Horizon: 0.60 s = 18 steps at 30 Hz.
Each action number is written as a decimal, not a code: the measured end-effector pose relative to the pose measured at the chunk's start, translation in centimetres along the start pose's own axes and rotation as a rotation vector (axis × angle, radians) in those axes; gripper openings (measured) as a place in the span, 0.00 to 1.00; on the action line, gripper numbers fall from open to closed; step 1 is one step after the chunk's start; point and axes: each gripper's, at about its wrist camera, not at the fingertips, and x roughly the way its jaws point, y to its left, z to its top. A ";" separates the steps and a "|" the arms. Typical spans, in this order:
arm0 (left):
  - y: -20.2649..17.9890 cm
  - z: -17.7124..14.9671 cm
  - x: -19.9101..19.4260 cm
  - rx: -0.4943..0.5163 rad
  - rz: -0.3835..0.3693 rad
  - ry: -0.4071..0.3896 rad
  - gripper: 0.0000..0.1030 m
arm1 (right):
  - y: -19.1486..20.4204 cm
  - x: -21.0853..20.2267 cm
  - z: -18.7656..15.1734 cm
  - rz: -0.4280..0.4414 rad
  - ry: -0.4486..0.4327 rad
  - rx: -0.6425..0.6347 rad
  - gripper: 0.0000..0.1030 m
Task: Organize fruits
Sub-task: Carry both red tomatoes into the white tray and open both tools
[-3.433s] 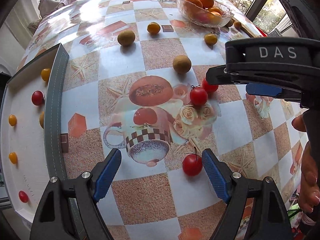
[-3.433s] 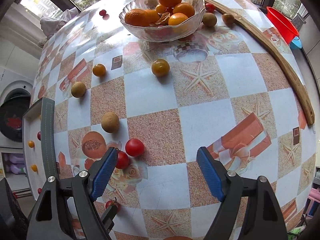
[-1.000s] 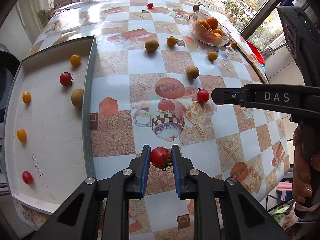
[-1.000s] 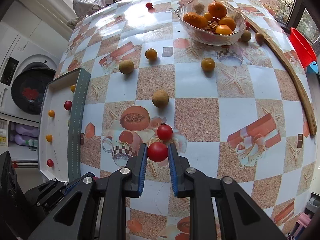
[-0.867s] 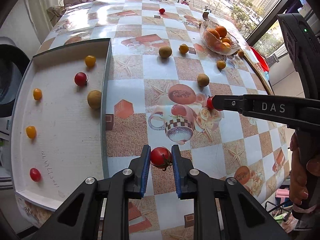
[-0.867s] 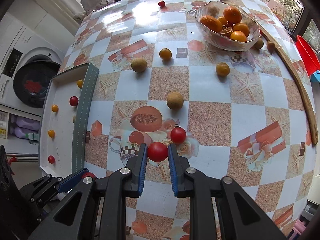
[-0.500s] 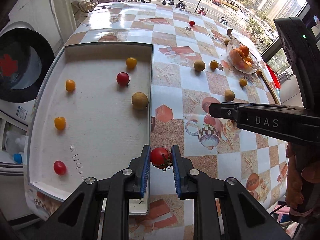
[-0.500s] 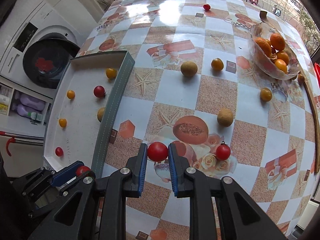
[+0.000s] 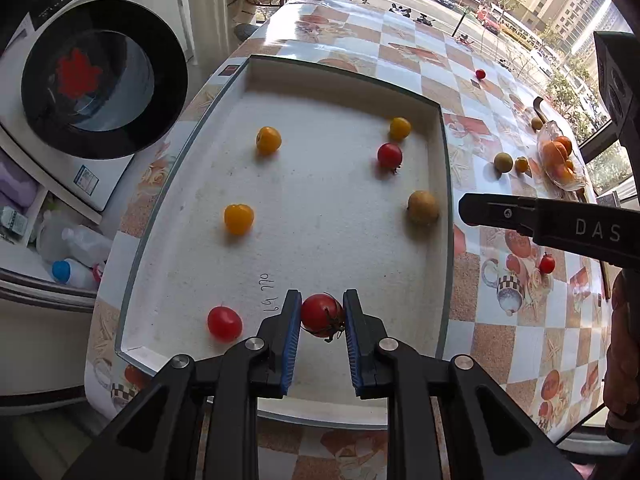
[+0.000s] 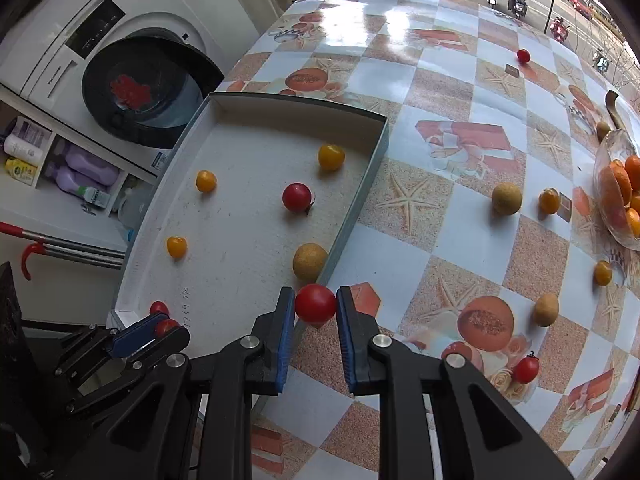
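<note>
My left gripper (image 9: 322,316) is shut on a red tomato (image 9: 322,314) with a dark stem, held above the near part of the white tray (image 9: 446,184). My right gripper (image 10: 315,305) is shut on a second red tomato (image 10: 315,303), above the tablecloth just outside the tray's (image 10: 354,204) right wall. The tray holds yellow fruits (image 9: 238,218), red tomatoes (image 9: 389,154) (image 9: 224,323) and a brown fruit (image 9: 422,207). In the right wrist view the left gripper (image 10: 154,330) shows low left over the tray's near corner. The right gripper's black body (image 9: 552,224) crosses the left wrist view.
Loose fruit lies on the patterned table: a red tomato (image 10: 526,368), brown fruits (image 10: 506,199) (image 10: 546,309), small oranges (image 10: 548,201) (image 10: 602,272). A glass bowl of oranges (image 10: 618,204) stands at the far right. A washing machine (image 10: 132,80) and shelves with bottles (image 10: 80,176) are left of the table.
Both grippers have carried their tomatoes leftward from the table's middle toward the tray. The left one has come over the tray; the right one has reached the tray's right wall.
</note>
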 end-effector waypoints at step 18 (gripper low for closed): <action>1.0 -0.3 3.1 0.006 0.040 0.034 0.22 | 4.4 7.1 4.1 -0.006 0.077 -0.064 0.22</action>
